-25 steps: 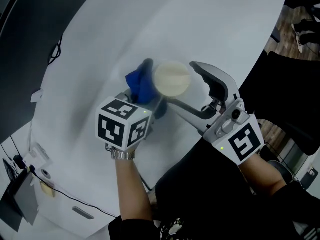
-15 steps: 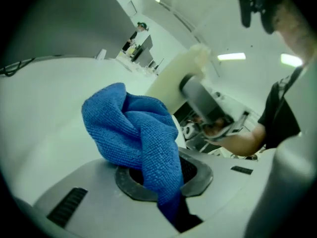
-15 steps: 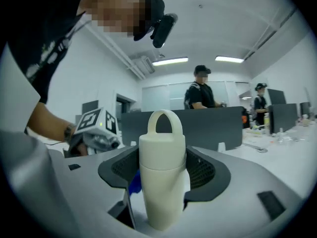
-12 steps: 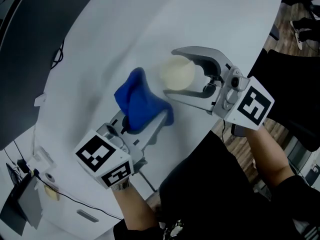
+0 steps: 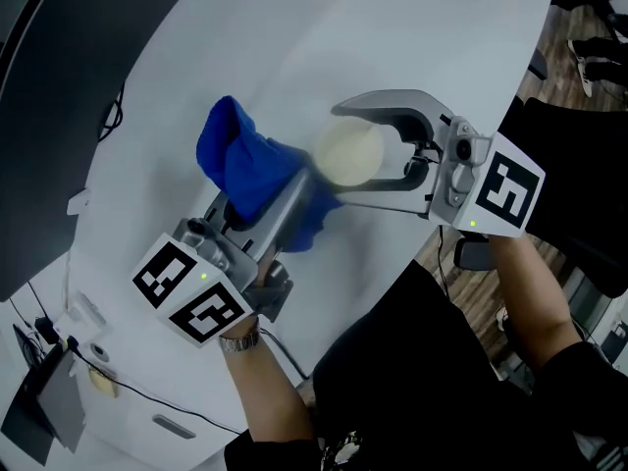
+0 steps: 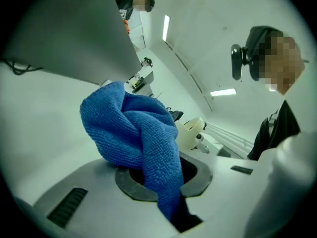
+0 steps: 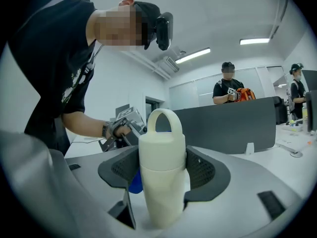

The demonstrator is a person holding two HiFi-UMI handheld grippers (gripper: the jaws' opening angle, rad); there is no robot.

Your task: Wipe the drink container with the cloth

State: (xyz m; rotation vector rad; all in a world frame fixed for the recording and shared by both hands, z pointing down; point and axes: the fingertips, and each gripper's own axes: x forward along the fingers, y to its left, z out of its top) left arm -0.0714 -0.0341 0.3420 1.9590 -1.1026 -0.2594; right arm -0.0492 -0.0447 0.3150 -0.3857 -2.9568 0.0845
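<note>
Nearest the head camera, the left claw (image 6: 163,182) is clenched on the blue cloth (image 6: 131,128). The cloth bunches high over the jaws and hides their tips from above, and one fold trails down into the slot between them. Just beside it, the right claw (image 7: 162,170) grasps the cream drink container (image 7: 161,182) upright, a padded jaw pressed to each side and the loop handle standing clear above. The container's foot is lost against that claw's pale body. A sliver of blue shows behind it, but whether cloth and container touch cannot be told. Beyond both claws lies the white table (image 5: 412,27)
</note>
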